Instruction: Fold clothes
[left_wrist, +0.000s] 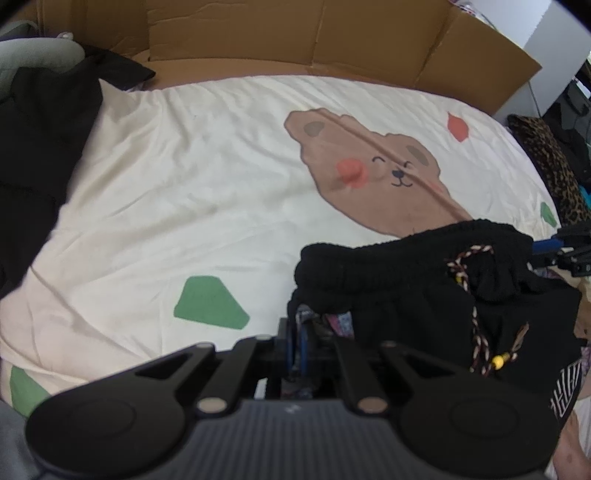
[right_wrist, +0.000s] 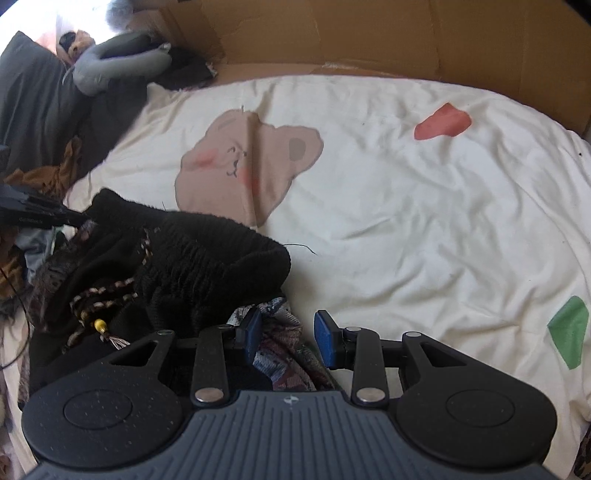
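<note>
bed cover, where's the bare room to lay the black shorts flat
The cream cover is bare from the bear print over to the red patch and green patch. It is crowded around the black shorts and dark clothes.

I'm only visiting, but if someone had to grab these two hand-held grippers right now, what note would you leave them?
Left gripper: shut on the edge of the black knitted garment with the braided drawstring.
Right gripper: jaws apart over patterned fabric beneath the garment, not clamped.
The garment lies bunched at the near edge of the cream bear-print bedsheet.
Done: one edge gripped.
Left: grip the other side, spread it flat, fold.
</note>
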